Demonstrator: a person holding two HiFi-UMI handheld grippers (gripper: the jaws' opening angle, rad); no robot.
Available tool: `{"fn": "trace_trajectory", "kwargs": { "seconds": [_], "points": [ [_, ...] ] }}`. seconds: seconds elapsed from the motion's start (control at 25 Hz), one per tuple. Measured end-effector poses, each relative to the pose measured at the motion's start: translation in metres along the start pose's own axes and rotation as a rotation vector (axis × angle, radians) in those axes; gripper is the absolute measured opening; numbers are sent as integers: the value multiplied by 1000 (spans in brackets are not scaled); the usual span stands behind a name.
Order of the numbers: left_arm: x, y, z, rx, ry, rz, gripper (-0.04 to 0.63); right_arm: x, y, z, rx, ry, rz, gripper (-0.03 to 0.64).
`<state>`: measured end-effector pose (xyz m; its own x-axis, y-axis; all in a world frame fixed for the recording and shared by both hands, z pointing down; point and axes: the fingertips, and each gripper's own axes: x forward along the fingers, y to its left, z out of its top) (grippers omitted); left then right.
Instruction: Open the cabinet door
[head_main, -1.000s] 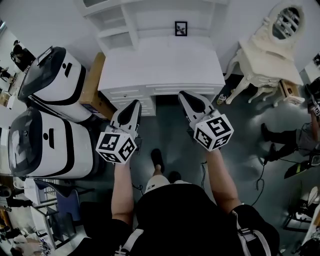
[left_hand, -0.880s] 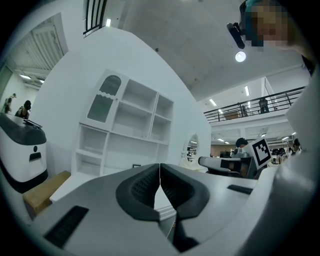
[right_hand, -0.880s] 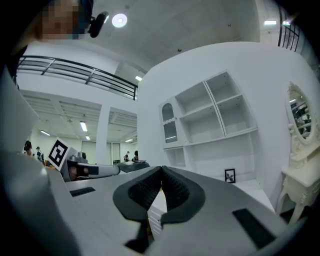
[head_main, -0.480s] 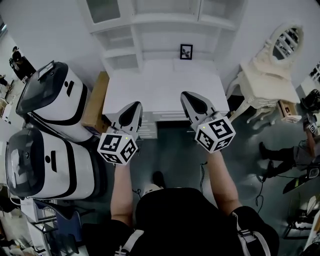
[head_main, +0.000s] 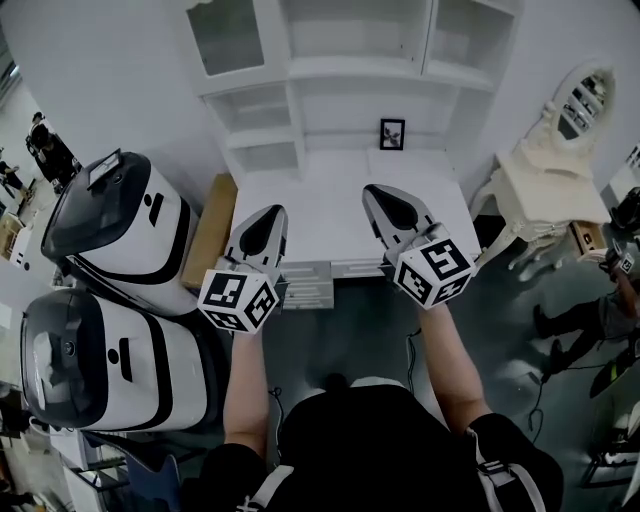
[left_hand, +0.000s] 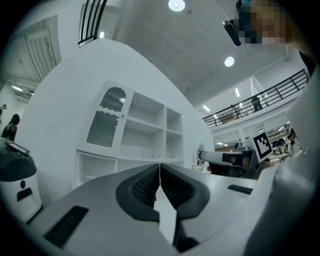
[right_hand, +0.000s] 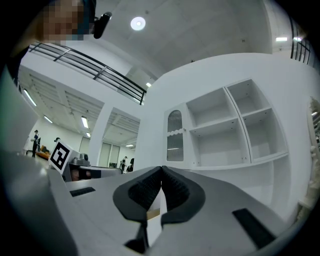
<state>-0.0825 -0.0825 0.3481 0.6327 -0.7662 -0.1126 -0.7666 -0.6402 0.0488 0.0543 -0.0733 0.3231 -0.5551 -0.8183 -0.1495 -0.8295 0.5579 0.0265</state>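
Observation:
A white desk (head_main: 340, 200) carries a white hutch of open shelves. The hutch's cabinet door (head_main: 228, 35), arched and glazed, stands closed at the upper left; it also shows in the left gripper view (left_hand: 106, 125) and the right gripper view (right_hand: 174, 136). My left gripper (head_main: 270, 217) hovers over the desk's front left, pointing at the hutch, with its jaws shut and empty (left_hand: 160, 167). My right gripper (head_main: 385, 197) is level with it over the desk's front right, also shut with nothing between its pads (right_hand: 161, 170). Both are well short of the door.
Two large white-and-black machines (head_main: 120, 225) (head_main: 100, 360) stand left of the desk, with a cardboard box (head_main: 212, 230) against the desk's side. A small framed picture (head_main: 392, 133) sits at the desk's back. A white dressing table with an oval mirror (head_main: 550, 190) stands at the right.
Both grippers have moved forward and up, from before the desk drawers to above the desktop. More of the hutch and its glazed door has come into view.

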Motion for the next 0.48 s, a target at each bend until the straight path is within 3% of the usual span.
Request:
{"fn": "trace_trajectory", "kwargs": {
  "seconds": [0.48],
  "points": [
    [63, 33, -26, -23, 36, -31, 25, 56, -37, -16, -2, 14, 15, 18]
  ]
}}
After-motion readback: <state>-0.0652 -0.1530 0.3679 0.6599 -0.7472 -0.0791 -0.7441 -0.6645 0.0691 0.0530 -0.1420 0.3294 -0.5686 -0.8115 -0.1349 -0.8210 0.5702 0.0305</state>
